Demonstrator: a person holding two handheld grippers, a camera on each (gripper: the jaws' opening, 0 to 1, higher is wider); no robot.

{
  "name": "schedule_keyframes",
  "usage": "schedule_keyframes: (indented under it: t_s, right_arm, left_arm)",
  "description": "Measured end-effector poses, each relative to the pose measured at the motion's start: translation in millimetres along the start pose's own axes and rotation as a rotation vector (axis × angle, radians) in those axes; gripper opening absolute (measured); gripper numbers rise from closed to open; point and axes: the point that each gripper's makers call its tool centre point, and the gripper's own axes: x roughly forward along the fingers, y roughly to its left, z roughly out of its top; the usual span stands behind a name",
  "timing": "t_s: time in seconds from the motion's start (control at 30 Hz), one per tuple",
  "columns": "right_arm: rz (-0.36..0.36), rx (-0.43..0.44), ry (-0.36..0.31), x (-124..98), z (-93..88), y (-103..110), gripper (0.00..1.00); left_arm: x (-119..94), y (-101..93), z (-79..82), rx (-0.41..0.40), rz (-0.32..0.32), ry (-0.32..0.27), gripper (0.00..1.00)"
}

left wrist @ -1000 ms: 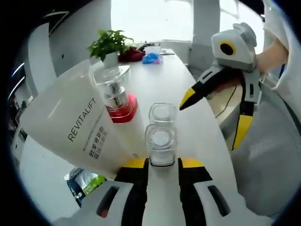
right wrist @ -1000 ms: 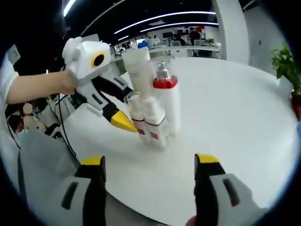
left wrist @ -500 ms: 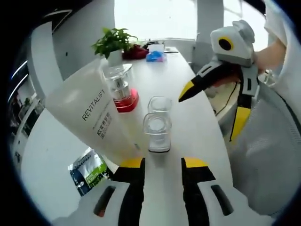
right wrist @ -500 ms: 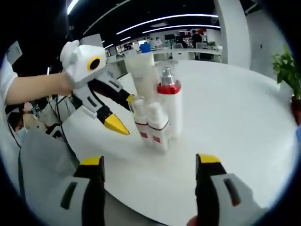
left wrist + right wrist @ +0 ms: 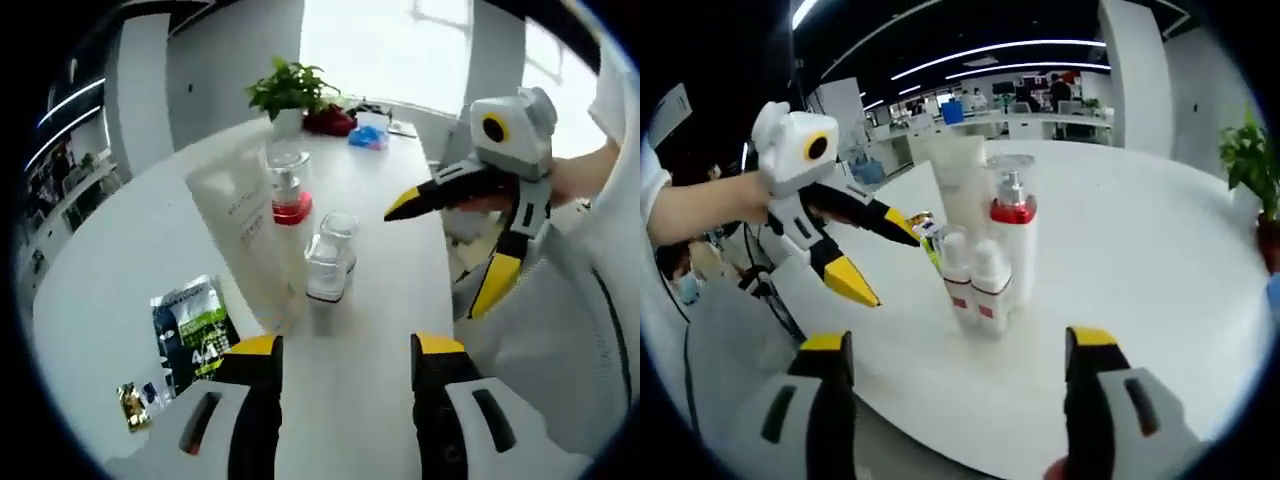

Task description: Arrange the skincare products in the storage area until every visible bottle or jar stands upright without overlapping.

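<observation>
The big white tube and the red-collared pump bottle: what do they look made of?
The white tube looks like soft matte plastic: opaque, no glare, printed lettering. The pump bottle seems hard plastic with a glossy white body, shiny red collar and see-through cap; the cap could be acrylic or glass.

A long white table (image 5: 120,250) runs toward bright windows (image 5: 400,45) at twelve o'clock, with a potted plant (image 5: 290,88) at its far end. In the right gripper view, ceiling light strips (image 5: 990,50) glow above distant office desks (image 5: 1040,120).
</observation>
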Motion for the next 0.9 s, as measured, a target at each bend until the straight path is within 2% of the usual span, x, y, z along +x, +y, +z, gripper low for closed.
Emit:
schedule_keyframes:
  t_s: [0.33, 0.57, 0.77, 0.9]
  right_arm:
    - [-0.003, -0.009, -0.002, -10.3, -1.5, 9.4, 0.96]
    - [0.001, -0.007, -0.014, -15.2, 0.1, 13.1, 0.97]
    - [0.001, -0.004, -0.017, -18.8, -0.9, 15.5, 0.99]
    - [-0.001, -0.009, -0.017, -19.6, -1.7, 17.0, 0.99]
  left_arm:
    - [-34.7, -7.6, -27.3, -0.173, 0.085, -0.033, 0.6]
    - [-51.3, -15.2, -39.1, -0.287, 0.139, -0.074, 0.67]
    - [-65.3, -16.2, -47.4, -0.348, 0.201, -0.105, 0.8]
    - [-74.3, -18.1, -56.4, -0.381, 0.232, -0.113, 0.81]
